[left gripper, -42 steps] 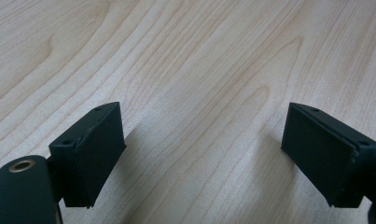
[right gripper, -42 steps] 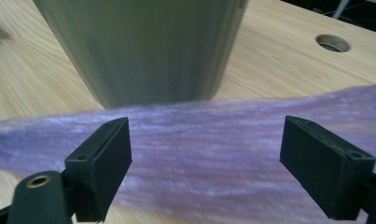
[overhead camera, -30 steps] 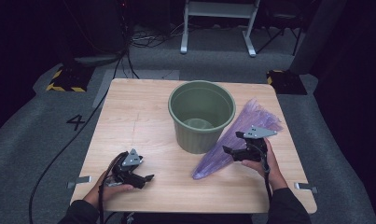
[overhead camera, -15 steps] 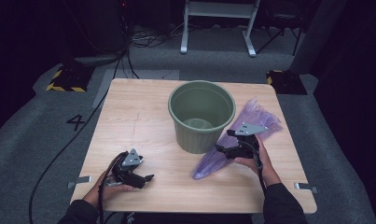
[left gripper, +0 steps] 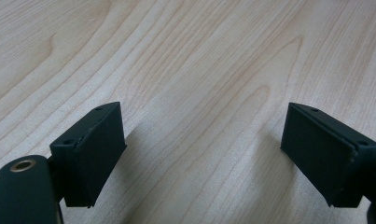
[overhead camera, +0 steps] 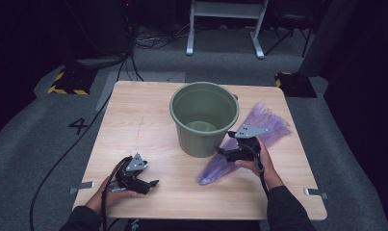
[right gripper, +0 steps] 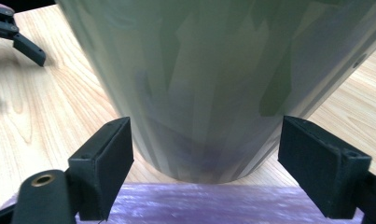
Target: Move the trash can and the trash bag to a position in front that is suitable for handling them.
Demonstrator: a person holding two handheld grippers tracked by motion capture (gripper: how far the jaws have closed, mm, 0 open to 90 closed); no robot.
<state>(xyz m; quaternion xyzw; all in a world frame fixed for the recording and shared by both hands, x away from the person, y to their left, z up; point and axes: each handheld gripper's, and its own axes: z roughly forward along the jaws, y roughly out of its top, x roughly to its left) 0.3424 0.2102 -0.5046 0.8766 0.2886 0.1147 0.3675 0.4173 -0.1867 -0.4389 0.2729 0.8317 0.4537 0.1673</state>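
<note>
My right tongs (overhead camera: 229,153) have slid toward 9 o'clock over the purple bag (overhead camera: 259,132) beside the green bucket (overhead camera: 203,118), jaws released, ready to pinch; my left tongs (overhead camera: 146,183) rest released on the surface (overhead camera: 134,110).

I counted one green bucket (overhead camera: 204,118) and one purple plastic bag (overhead camera: 259,137) on one wooden table (overhead camera: 138,122). I had two grippers, a left one (overhead camera: 142,183) and a right one (overhead camera: 225,153). I saw two hands too.
</note>
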